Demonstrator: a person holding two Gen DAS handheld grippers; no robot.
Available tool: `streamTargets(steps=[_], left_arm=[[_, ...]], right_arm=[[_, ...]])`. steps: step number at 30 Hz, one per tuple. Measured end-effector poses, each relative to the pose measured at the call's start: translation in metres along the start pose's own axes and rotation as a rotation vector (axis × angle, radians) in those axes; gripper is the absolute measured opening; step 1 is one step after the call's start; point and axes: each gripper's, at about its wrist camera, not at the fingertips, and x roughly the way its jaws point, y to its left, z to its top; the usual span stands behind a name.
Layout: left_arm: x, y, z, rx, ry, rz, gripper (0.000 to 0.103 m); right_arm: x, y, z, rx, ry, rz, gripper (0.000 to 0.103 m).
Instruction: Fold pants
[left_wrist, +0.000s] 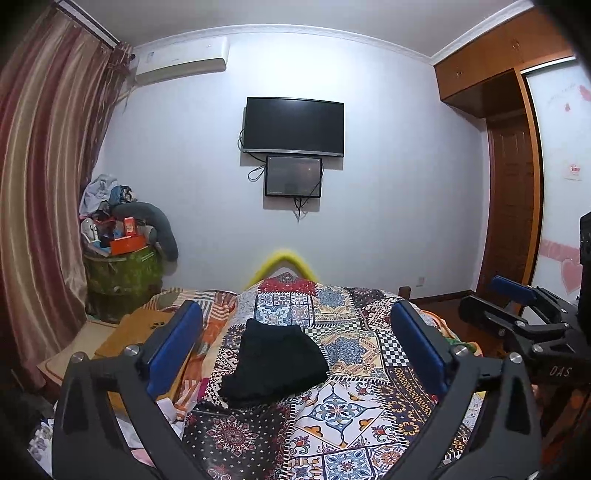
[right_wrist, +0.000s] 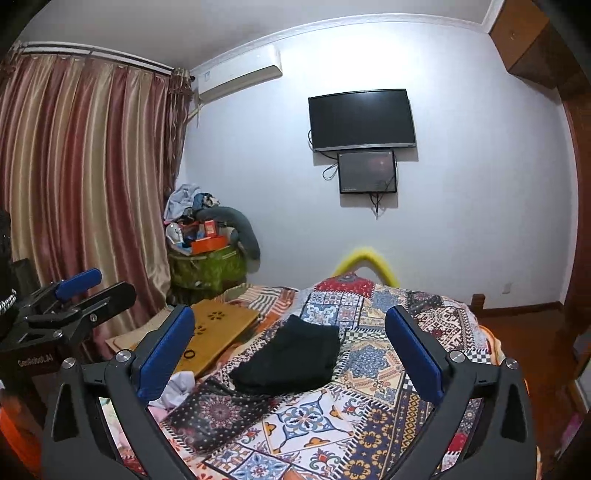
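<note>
Left wrist view, foreground: left gripper (left_wrist: 295, 343) held above the bed, blue-padded jaws wide apart, nothing between them.
Right wrist view, foreground: right gripper (right_wrist: 290, 339) likewise spread wide and holding nothing; the other gripper shows at mid-left edge of this frame.
Pants: black pants (left_wrist: 275, 363) lie as a compact folded bundle at frame centre on the patchwork quilt (left_wrist: 351, 402), framed between the blue pads but touched by neither; in the right view the pants (right_wrist: 291, 358) sit centre, edges squared off, near edge slightly rumpled.
Room around pants: bare quilt on the right and on the near side; on the left, a wooden lap desk (right_wrist: 218, 332) lies near the quilt's edge.
Bed edge: quilt drops off at right toward the wooden floor (right_wrist: 524, 325); yellow bed-end padding (left_wrist: 282, 264) peaks beyond the far edge.
Mid-left: green bin (left_wrist: 122, 273) heaped with clutter, beside striped curtain (left_wrist: 40, 192).
Far wall: television (left_wrist: 293, 125) above a smaller screen (left_wrist: 293, 176); air conditioner (left_wrist: 181, 61) upper left.
</note>
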Motion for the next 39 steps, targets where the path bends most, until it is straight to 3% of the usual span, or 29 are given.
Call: streamTargets(steps=[12,39], left_arm=[[0.001,-0.008,-0.008,0.033,0.005,-0.01,0.103],[0.014,-0.002,-0.015,-0.011,0.059,-0.021,0.103]], right_arm=[[-0.001,0.0,-0.006,0.002,0.019,0.002,0.102],[-0.003,0.0,-0.007,0.027,0.051,-0.014,0.102]])
